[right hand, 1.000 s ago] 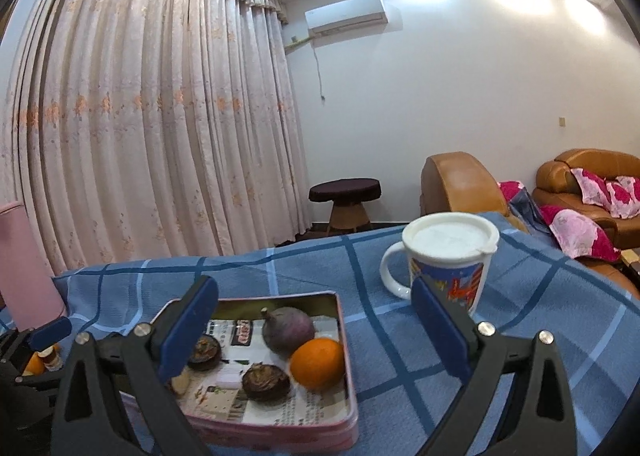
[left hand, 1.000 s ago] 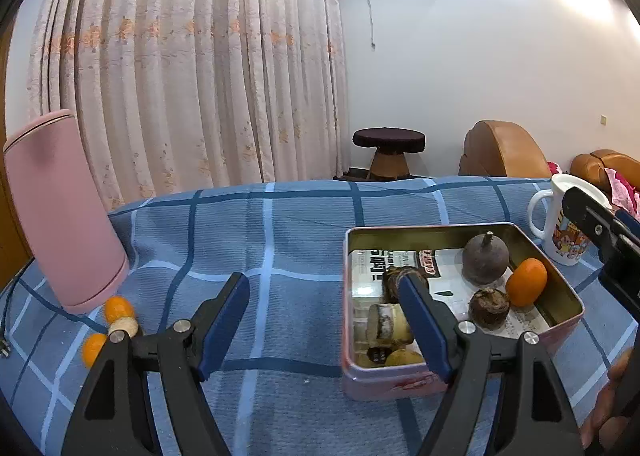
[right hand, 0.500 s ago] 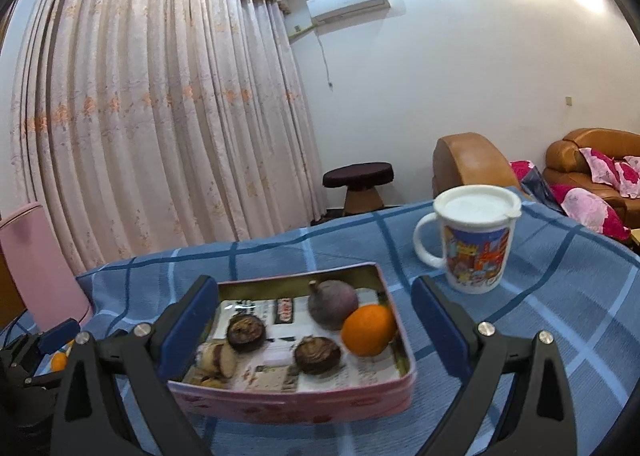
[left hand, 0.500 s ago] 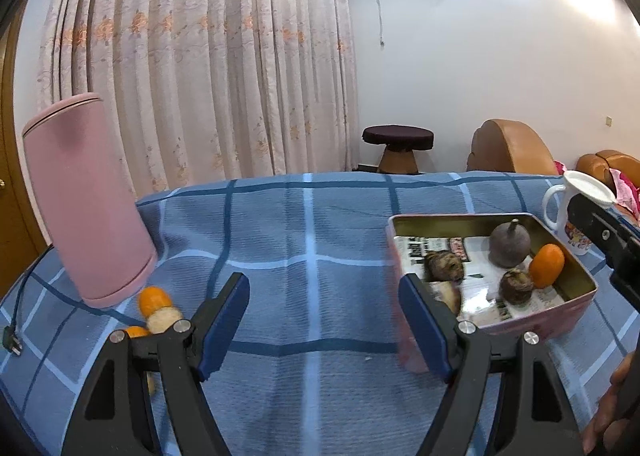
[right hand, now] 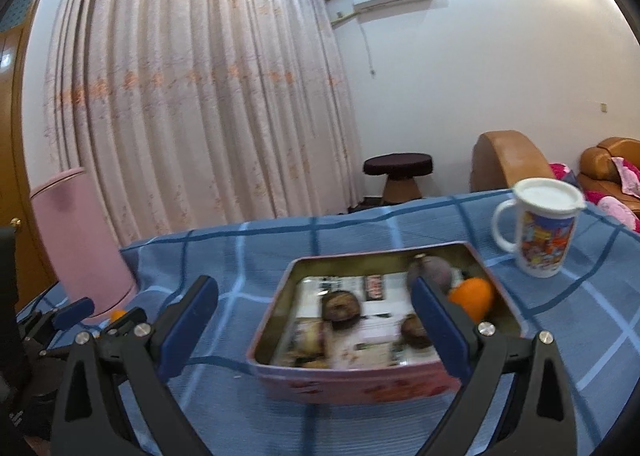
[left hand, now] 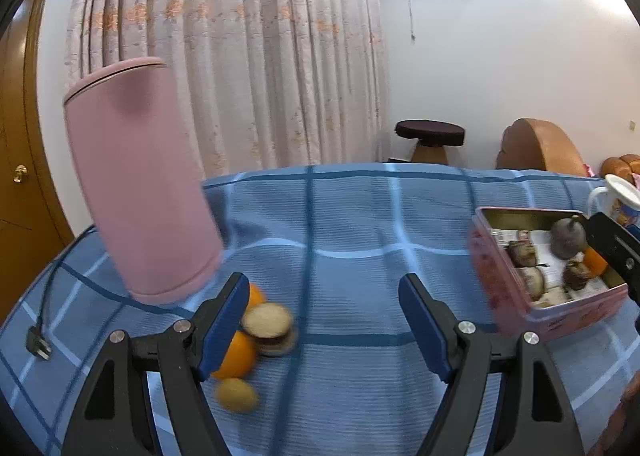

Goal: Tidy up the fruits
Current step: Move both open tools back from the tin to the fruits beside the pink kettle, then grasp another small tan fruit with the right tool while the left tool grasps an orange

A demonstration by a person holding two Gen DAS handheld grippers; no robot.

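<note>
Both tongs gape empty. The step looks like reaching for loose fruit: the left tongs (left hand: 322, 298) point at bare tabletop (left hand: 360, 224), with the fruits (left hand: 256, 330) just beside their left finger (nudge leftward to straddle one). The right tongs (right hand: 314, 304) hover over the tin (right hand: 360, 380). A pink cylinder (left hand: 138, 180) crowds the fruits from behind.

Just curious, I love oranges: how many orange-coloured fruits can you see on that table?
3, possibly more hidden. One orange sits in the tin; two lie on the cloth by the pink canister: a near one and a far one, both partly behind the left tool's finger.
</note>
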